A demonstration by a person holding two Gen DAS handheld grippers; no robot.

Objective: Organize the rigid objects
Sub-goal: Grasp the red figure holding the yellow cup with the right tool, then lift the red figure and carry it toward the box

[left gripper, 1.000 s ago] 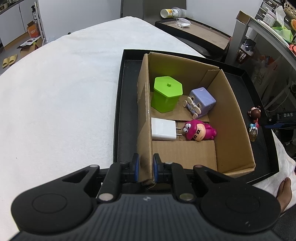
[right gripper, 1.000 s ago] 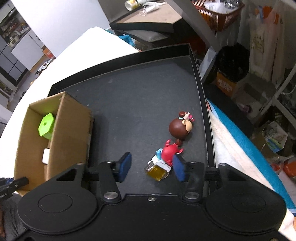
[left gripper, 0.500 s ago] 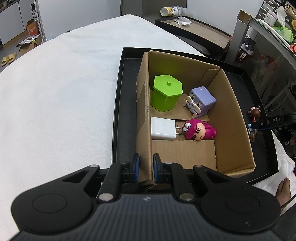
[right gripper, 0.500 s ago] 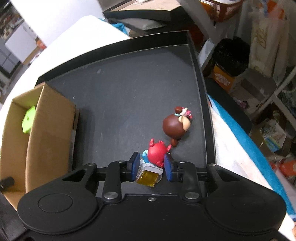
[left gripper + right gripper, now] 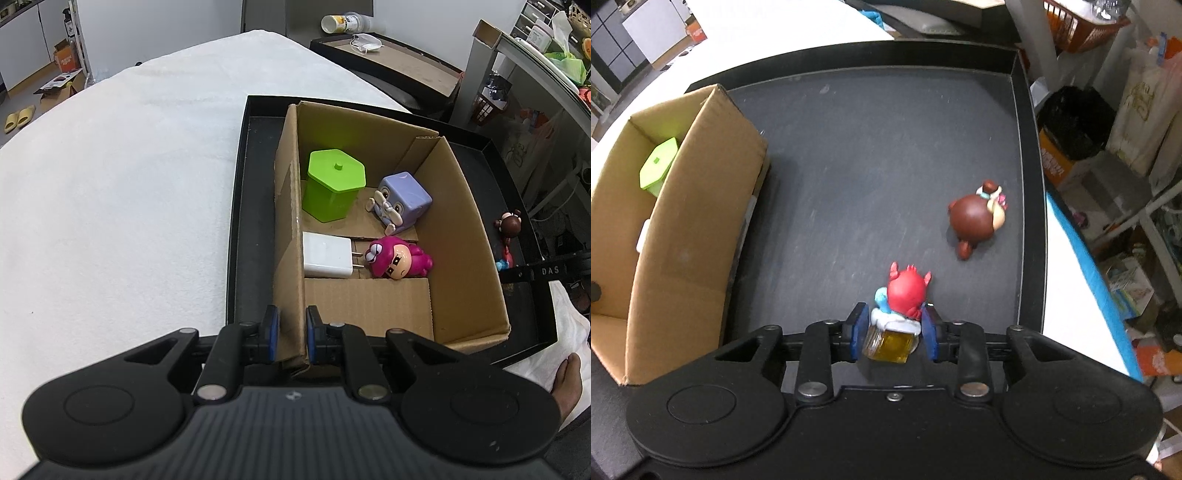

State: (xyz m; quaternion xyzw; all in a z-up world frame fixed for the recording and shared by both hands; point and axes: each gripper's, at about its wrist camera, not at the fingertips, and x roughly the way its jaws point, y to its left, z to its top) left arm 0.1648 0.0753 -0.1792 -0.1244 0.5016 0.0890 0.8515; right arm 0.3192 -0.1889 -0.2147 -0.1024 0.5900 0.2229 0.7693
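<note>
Now my right gripper (image 5: 893, 328) has closed on the crab toy (image 5: 903, 306), seemingly lifted, while my left gripper (image 5: 291, 334) pinches the box (image 5: 291, 236) wall.

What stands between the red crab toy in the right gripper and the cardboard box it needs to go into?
Only the cardboard box's own near side wall; the tray floor between it and the red crab toy in the right gripper is bare. Lift over the wall.

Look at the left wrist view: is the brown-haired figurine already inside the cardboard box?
No, the brown-haired figurine stands on the black tray outside the cardboard box, beyond its right wall.
</note>
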